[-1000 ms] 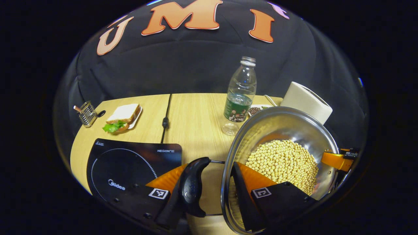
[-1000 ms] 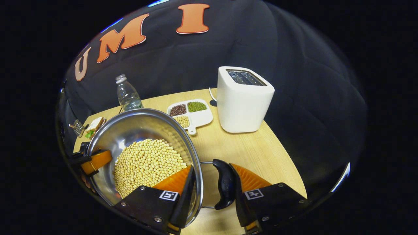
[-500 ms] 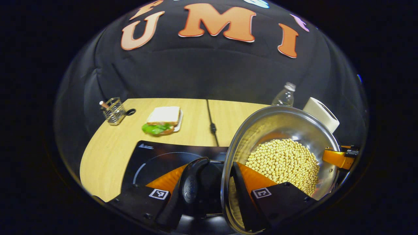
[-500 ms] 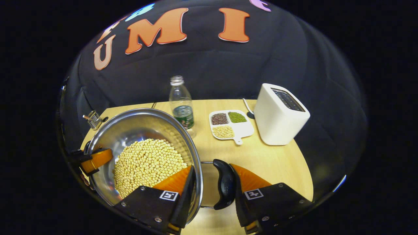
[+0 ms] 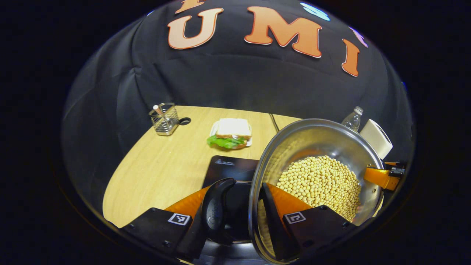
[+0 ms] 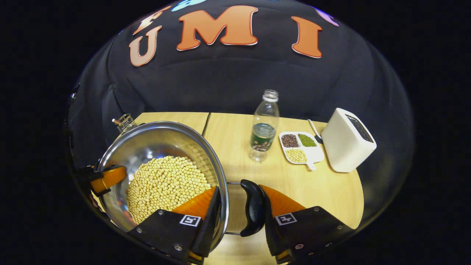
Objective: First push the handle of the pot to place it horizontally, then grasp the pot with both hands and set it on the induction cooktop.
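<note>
The pot (image 5: 320, 147), steel and loaded with pale beans (image 5: 319, 184), is carried clear of the counter (image 5: 162, 165), mouth up and about level; it sits at 3 o'clock in the left gripper view and 9 o'clock in the right gripper view; the induction cooktop (image 5: 228, 170) lies beneath its left side.

Both side handles lie horizontal, which permits a two-sided hold; the left tongs (image 5: 243, 213) are clamped across the rim, one finger on the left handle (image 5: 217, 213), the other inside the wall; the right tongs (image 6: 239, 211) are clamped likewise on the right handle (image 6: 252, 209). Judgement: opposed grips keep the loaded vessel level, preventing spillage.

The pot's handle-to-handle axis runs straight from one set of tongs to the other.

Beyond the pot: sandwich (image 5: 230, 131) at 12 o'clock, wire holder (image 5: 164, 118) at 10 o'clock; bottle (image 6: 263, 127), divided dish (image 6: 300, 146) and toaster (image 6: 347, 141) toward 2 o'clock.
</note>
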The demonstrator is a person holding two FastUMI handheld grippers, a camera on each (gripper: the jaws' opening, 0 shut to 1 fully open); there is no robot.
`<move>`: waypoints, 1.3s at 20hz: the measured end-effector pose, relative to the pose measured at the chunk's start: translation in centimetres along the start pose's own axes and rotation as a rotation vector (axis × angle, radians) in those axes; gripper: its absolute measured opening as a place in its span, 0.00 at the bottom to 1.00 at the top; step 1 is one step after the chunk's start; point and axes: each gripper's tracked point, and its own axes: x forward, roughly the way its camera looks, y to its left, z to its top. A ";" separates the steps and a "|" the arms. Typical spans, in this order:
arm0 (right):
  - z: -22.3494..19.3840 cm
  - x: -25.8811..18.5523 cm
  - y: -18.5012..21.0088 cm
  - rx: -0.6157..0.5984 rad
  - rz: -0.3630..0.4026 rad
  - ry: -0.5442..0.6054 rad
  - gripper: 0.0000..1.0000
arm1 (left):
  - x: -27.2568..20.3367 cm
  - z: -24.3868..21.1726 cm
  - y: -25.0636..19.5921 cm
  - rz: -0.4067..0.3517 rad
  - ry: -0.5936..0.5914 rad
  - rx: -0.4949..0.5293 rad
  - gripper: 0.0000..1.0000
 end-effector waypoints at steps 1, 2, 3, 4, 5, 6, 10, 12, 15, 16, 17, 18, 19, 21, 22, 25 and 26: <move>0.1 0.4 -0.5 0.001 0.009 0.000 0.59 | 0.0 0.0 1.0 0.011 -0.002 0.006 0.78; 0.1 0.5 -0.8 -0.003 0.017 0.002 0.59 | -0.1 0.1 1.8 0.021 -0.004 0.010 0.78; 0.5 0.5 -1.4 -0.006 0.023 0.005 0.59 | 0.0 0.1 2.5 0.027 -0.004 0.015 0.81; 0.9 0.5 -1.8 -0.011 0.026 0.007 0.59 | -0.2 -0.1 3.1 0.032 0.000 0.013 0.78; 1.3 0.4 -1.9 -0.015 0.026 0.011 0.59 | -0.2 -0.3 3.7 0.036 0.006 0.011 0.78; 1.6 0.6 -2.0 -0.021 0.028 0.018 0.59 | 0.0 -0.5 4.2 0.039 0.015 0.005 0.78; 3.0 1.5 -2.1 -0.032 0.036 0.037 0.59 | -0.3 -0.7 3.9 0.054 0.027 0.001 0.78; 2.9 2.4 -1.8 -0.038 0.035 0.056 0.59 | -0.3 -0.9 3.7 0.058 0.046 -0.003 0.78; 3.6 2.1 -1.3 -0.046 0.028 0.059 0.59 | -0.3 -1.1 3.7 0.051 0.061 -0.019 0.75; 4.0 1.8 -1.1 -0.050 0.025 0.055 0.59 | -0.2 -1.0 3.8 0.049 0.058 -0.024 0.75; 4.0 1.7 -0.8 -0.053 0.025 0.053 0.59 | -0.2 -1.1 3.8 0.049 0.058 -0.027 0.78; 3.9 1.6 -0.5 -0.057 0.026 0.057 0.59 | -0.1 -1.1 3.8 0.048 0.055 -0.030 0.75; 3.6 1.9 -0.7 -0.061 0.028 0.059 0.59 | 0.0 -1.2 3.7 0.049 0.058 -0.034 0.75; 4.0 2.0 -0.7 -0.060 0.027 0.052 0.59 | -0.1 -1.0 3.7 0.048 0.057 -0.042 0.78; 4.3 1.6 -0.8 -0.054 0.026 0.045 0.55 | -0.2 -0.8 3.7 0.045 0.051 -0.042 0.78; 3.7 1.0 -1.7 -0.058 0.041 0.041 0.64 | 0.1 -1.5 3.6 0.081 0.062 -0.018 0.87; 4.1 1.0 -1.7 -0.074 0.045 0.026 0.65 | 0.3 -1.1 3.6 0.089 0.040 0.012 0.90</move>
